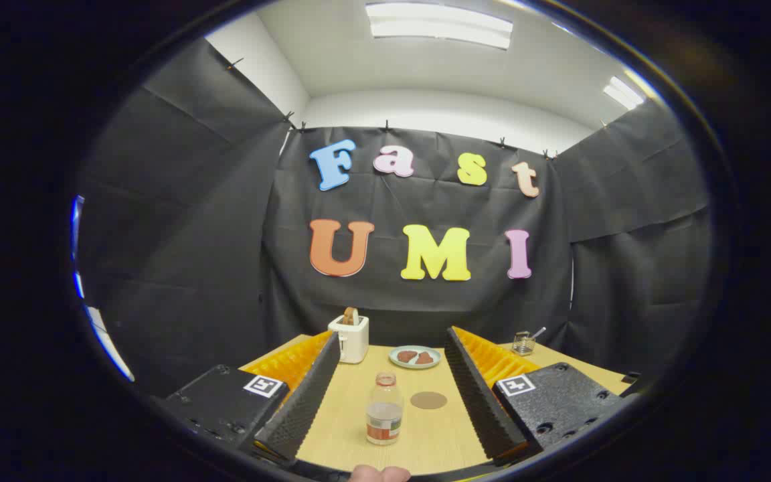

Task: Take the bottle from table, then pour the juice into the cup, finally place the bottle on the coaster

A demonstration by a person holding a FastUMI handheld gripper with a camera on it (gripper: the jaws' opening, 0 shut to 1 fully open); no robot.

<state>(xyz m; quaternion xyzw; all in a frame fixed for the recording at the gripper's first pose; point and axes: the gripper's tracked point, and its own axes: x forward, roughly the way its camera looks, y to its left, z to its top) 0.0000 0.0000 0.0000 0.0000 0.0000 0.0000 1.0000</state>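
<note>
- A toaster (350,339) with a slice standing in its slot sits at the table's far left, beyond the left finger, well clear of any pour.
- The gripper (389,391) is spread wide, its two fingers (305,402) flanking open tabletop and touching nothing, apparently lined up to close on the bottle from either side.
- The bottle (384,410) stands upright between the fingers, a little juice at its bottom and its mouth seemingly uncapped; it has not been lifted, so the task looks to be at its first step.
- The round coaster (428,400) lies flat just beside the bottle on its right and slightly farther off, bare and ready for the final set-down.
- A plate (415,357) holding two brown pieces of food rests beyond the coaster.
- The glass cup (523,344), something thin leaning in it, waits at the far right, beyond the right finger and well apart from the bottle.
- The table (425,442) is pale wood.
</note>
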